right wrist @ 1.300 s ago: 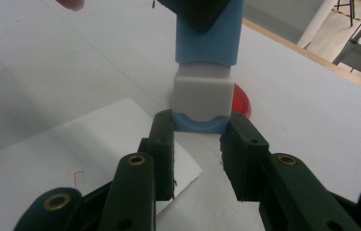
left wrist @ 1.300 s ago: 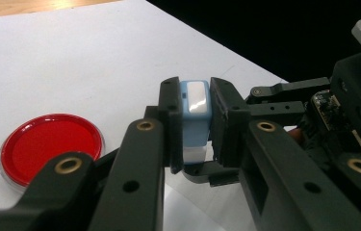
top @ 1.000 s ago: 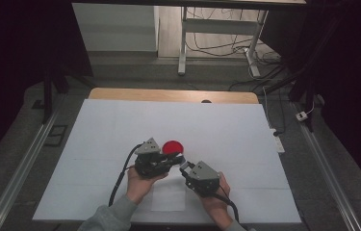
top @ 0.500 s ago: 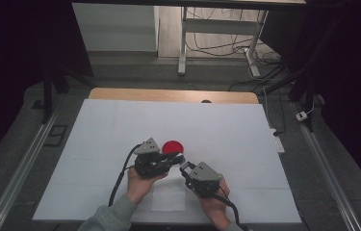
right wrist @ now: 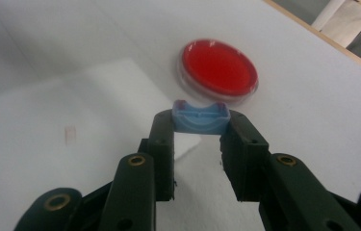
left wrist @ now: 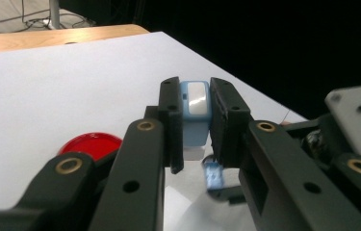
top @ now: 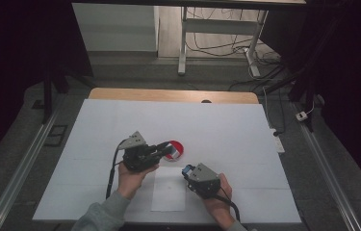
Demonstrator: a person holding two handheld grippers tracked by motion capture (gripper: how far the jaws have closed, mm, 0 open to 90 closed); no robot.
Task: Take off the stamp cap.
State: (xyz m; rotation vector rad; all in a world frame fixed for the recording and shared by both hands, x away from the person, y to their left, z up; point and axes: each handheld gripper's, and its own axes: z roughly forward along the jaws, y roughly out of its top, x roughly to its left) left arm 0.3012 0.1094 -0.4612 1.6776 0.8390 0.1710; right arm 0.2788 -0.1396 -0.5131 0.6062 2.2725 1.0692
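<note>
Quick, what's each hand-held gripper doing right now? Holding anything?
Left hand-held gripper: shut on a small blue-and-white block.
Right hand-held gripper: shut on a small blue cap, near the red dish.

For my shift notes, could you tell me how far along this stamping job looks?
Looks done: the blue stamp and its blue cap are apart. In hand: left gripper clamps the stamp, right gripper the cap. Probably left: inking at the red pad, stamping the paper sheet.

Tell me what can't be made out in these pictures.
- Blue-and-white stamp, left gripper view: lower part hidden behind the fingers.
- Blue cap, right gripper view: underside hidden by fingers.
- Red pad, high view: near half covered by the left gripper.
- Faint mark on paper: too blurred to read.
</note>
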